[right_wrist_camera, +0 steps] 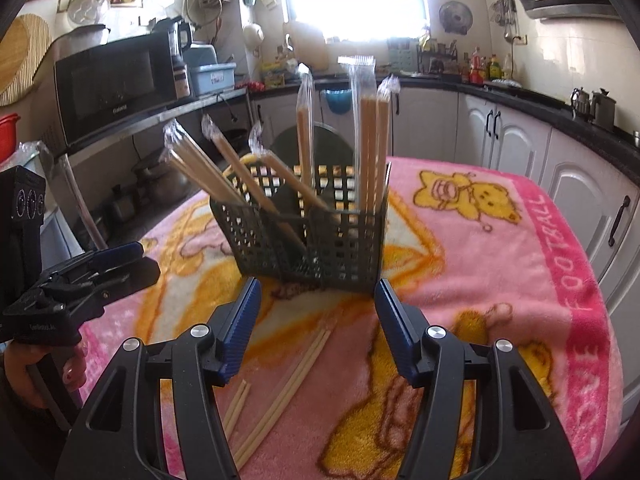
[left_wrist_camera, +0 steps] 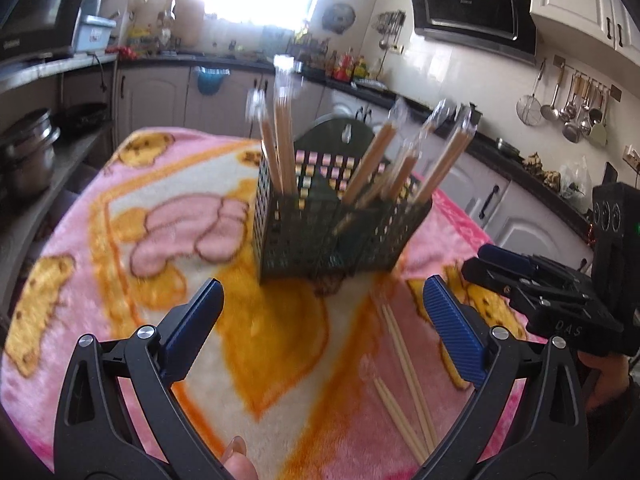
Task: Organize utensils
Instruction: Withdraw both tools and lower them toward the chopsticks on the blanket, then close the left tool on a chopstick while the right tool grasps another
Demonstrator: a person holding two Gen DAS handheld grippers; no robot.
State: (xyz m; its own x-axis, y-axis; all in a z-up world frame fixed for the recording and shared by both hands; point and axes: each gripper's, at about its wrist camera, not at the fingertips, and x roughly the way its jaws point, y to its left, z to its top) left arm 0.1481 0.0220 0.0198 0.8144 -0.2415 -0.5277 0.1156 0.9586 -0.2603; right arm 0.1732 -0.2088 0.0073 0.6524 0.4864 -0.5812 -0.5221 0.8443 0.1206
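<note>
A dark green mesh utensil basket (left_wrist_camera: 340, 236) (right_wrist_camera: 316, 240) stands on the pink cartoon blanket (left_wrist_camera: 132, 208) (right_wrist_camera: 480, 264). Several plastic-wrapped pairs of chopsticks (left_wrist_camera: 280, 140) (right_wrist_camera: 370, 140) stick up out of it. Bare wooden chopsticks (left_wrist_camera: 404, 364) (right_wrist_camera: 288, 384) lie loose on the blanket in front of the basket. My left gripper (left_wrist_camera: 320, 308) is open and holds nothing; the loose chopsticks lie just inside its right finger. My right gripper (right_wrist_camera: 316, 308) is open and holds nothing, hovering over the loose chopsticks. Each gripper shows at the side of the other's view, right gripper (left_wrist_camera: 496, 268), left gripper (right_wrist_camera: 120, 264).
Kitchen counters and white cabinets (right_wrist_camera: 512, 136) ring the table. A microwave (right_wrist_camera: 116, 84) sits on a shelf at the left, pots (left_wrist_camera: 28, 148) below it. Ladles hang on the wall (left_wrist_camera: 568, 108) under a range hood (left_wrist_camera: 472, 4). A dark chair back (left_wrist_camera: 340, 136) stands behind the basket.
</note>
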